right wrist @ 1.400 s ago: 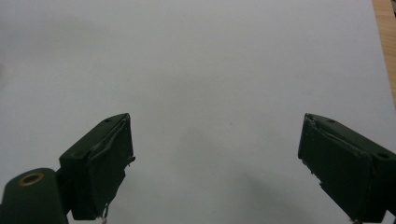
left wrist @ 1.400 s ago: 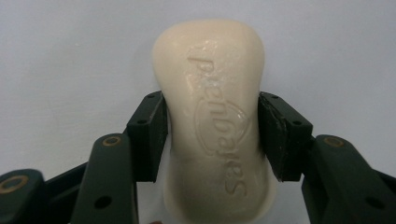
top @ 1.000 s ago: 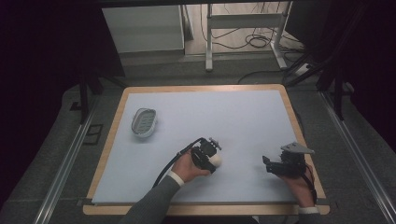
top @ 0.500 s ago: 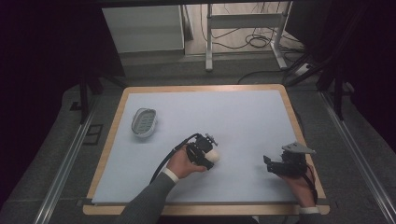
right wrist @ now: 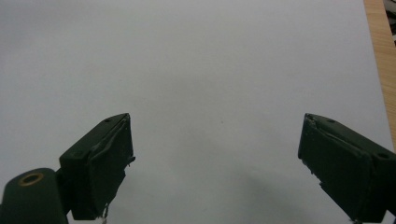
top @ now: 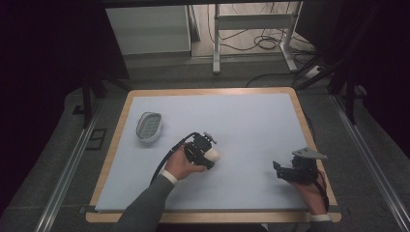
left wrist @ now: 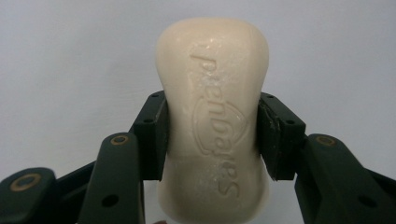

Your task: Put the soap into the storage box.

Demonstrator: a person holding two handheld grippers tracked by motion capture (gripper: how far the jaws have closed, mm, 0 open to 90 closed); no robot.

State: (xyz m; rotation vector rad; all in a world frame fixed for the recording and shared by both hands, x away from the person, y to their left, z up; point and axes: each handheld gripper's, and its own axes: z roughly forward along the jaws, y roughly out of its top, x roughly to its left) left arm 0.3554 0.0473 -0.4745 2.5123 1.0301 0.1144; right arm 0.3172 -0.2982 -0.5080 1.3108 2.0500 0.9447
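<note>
A cream bar of soap (left wrist: pixel 212 116) with embossed lettering is clamped between the black jaws of my left gripper (left wrist: pixel 212 133). In the high view the soap (top: pixel 213 155) shows as a pale lump at the tip of the left gripper (top: pixel 209 155), held above the middle of the table. A white soap dish (top: pixel 148 126) with a ribbed inside lies to the left, apart from the gripper. My right gripper (top: pixel 276 168) rests near the table's right front, and its jaws stand wide apart over the bare white surface (right wrist: pixel 215 93) with nothing between them.
The white mat (top: pixel 241 116) is framed by a wooden rim (top: pixel 300 108), also visible as a wooden rim (right wrist: pixel 380 51) in the right gripper view. A black cable (top: pixel 167 157) trails from the left gripper. Beyond the table stand a metal frame and floor cables (top: pixel 256 43).
The left gripper with the soap has moved away from the front edge and slightly left, toward the table's middle. The right gripper has stayed in place, open.
</note>
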